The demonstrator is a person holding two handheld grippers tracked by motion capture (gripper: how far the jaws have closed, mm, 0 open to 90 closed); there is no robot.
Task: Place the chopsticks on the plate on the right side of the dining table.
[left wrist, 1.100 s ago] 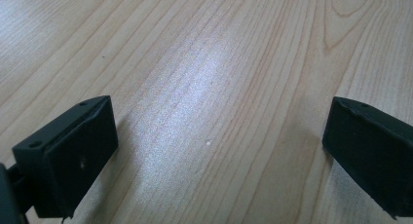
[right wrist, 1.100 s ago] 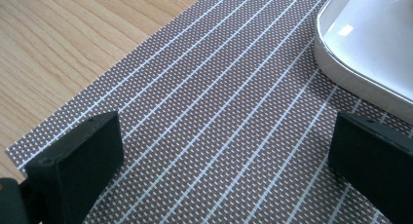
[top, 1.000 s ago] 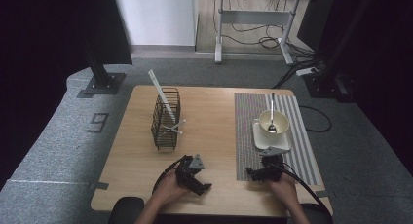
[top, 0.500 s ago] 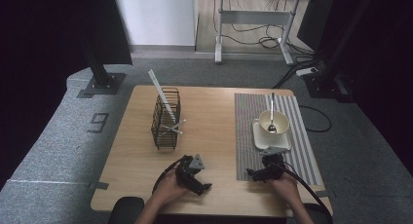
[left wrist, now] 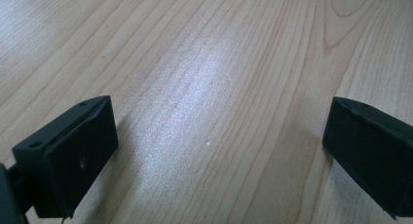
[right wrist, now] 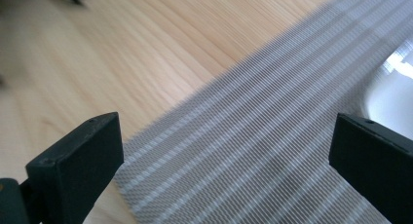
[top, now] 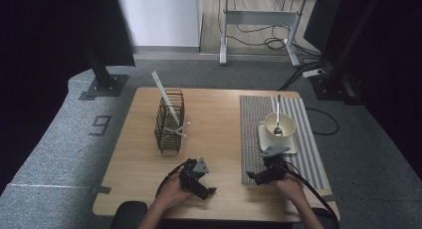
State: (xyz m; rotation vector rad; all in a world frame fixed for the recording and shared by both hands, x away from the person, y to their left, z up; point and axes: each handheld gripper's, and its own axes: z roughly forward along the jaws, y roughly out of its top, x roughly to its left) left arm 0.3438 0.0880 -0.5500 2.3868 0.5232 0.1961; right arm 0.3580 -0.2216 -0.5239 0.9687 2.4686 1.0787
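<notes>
On the wooden table (top: 214, 124) a black wire basket (top: 169, 121) stands at the left, with white utensils (top: 166, 99) leaning out of it. A striped grey placemat (top: 254, 134) lies at the right; on it a cream bowl (top: 279, 124) with a spoon (top: 277, 120) sits on a square white plate (top: 291, 145). My left gripper (top: 209, 191) rests low at the table's front, open over bare wood (left wrist: 214, 97). My right gripper (top: 250, 176) is open at the placemat's (right wrist: 272, 136) near left edge, with the plate's rim (right wrist: 389, 92) at its right jaw.
A desk frame with cables (top: 259, 25) stands on the grey floor beyond the table. A black stand base (top: 104, 82) sits at the far left corner, another (top: 331, 84) at the far right. Bare wood lies between basket and placemat.
</notes>
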